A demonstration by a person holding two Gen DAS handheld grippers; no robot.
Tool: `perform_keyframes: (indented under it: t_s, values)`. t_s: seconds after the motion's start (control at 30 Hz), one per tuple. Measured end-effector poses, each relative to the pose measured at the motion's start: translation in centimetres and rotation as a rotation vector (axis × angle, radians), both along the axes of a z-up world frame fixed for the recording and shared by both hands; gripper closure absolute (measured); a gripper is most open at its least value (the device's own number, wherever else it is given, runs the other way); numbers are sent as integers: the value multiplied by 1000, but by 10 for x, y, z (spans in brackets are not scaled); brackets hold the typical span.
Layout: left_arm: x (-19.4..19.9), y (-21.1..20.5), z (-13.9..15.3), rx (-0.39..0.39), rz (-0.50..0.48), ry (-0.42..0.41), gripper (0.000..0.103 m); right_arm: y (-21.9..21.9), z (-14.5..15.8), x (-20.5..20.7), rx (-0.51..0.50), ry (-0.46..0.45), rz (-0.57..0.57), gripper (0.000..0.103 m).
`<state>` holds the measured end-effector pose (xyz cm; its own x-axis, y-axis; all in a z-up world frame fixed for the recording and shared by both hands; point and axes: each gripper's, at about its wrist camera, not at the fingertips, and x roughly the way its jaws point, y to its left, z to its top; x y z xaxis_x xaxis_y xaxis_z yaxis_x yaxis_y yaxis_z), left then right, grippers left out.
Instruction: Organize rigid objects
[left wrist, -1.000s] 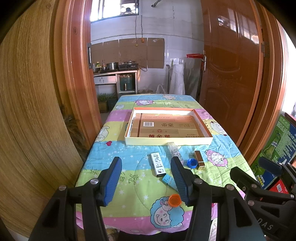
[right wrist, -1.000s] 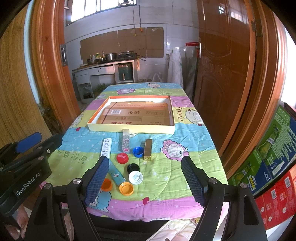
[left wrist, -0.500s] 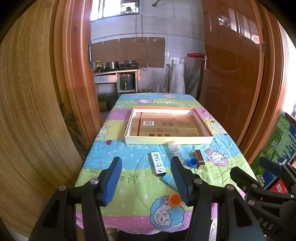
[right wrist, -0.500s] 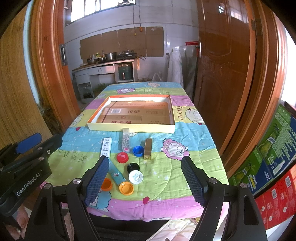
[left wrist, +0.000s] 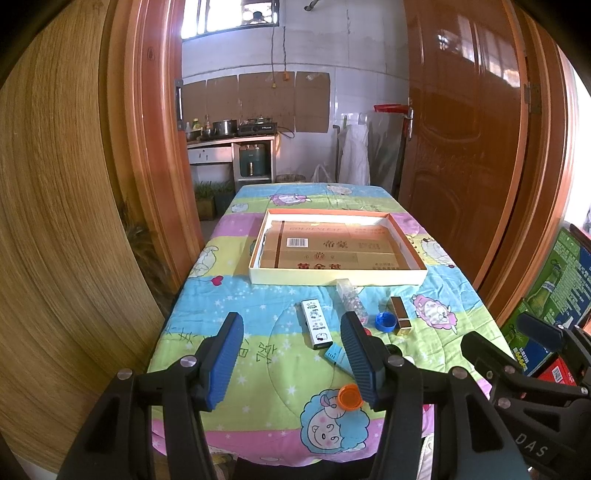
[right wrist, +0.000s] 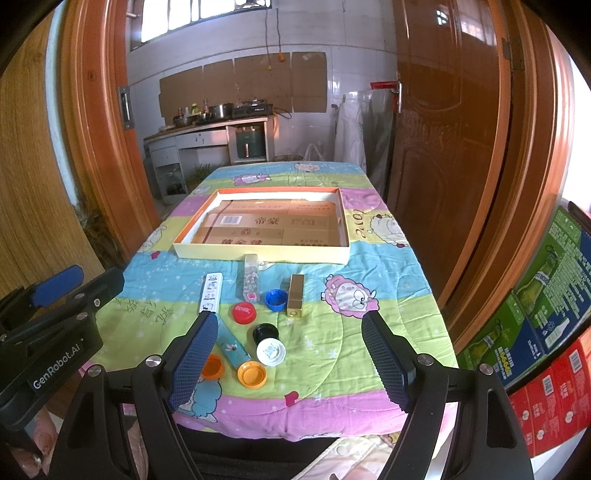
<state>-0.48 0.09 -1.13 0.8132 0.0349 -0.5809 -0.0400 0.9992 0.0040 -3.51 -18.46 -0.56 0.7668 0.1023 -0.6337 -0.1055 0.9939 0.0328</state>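
Daylight pours in from the high window [left wrist: 229, 16] on the far wall, bright enough to wash its panes nearly white. The varnished door [right wrist: 447, 122] carries sharp white glare patches. The tablecloth [left wrist: 266, 354] is evenly lit, colours vivid, shadows soft and short. Both views are sharp at the centre (no motion blur anywhere), but the fisheye bends the door frames into curves, and the corners fall off into black vignette.

Bottle caps [right wrist: 244, 313], a gold box [right wrist: 296, 295], a clear tube [right wrist: 251, 275] and a white box [right wrist: 211, 291] lie on the cloth. The shallow tray [right wrist: 258, 254] beyond them holds only flattened cardboard.
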Motion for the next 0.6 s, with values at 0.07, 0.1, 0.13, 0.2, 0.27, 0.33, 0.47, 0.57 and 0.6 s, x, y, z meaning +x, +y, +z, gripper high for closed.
perform_keyframes:
  t_s: [0.07, 0.1, 0.13, 0.2, 0.27, 0.33, 0.47, 0.57, 0.6]
  values:
    - [1, 1, 0, 0, 0, 0, 48, 1, -5, 1, 0, 1, 0, 22]
    - [0, 0, -1, -1, 0, 1, 48, 1, -5, 1, 0, 0, 0, 22]
    - [1, 1, 0, -1, 0, 0, 48, 1, -4, 1, 0, 0, 0, 22]
    - [0, 0, -1, -1, 1, 2, 48, 1, -4, 1, 0, 0, 0, 22]
    - [5, 2, -3, -4, 2, 8, 48, 1, -1, 2, 0, 1, 0, 22]
    - [6, 2, -5, -6, 4, 12, 48, 3, -6, 0, 0, 2, -1, 22]
    - [10, 4, -8, -8, 8, 25, 48, 2, -9, 2, -2, 8, -1, 22]
    - [15, 5, -10, -10, 11, 38, 48, 0, -14, 9, -1, 20, -1, 22]
    - [16, 6, -11, -11, 12, 43, 48, 0, -16, 10, 0, 25, -1, 22]
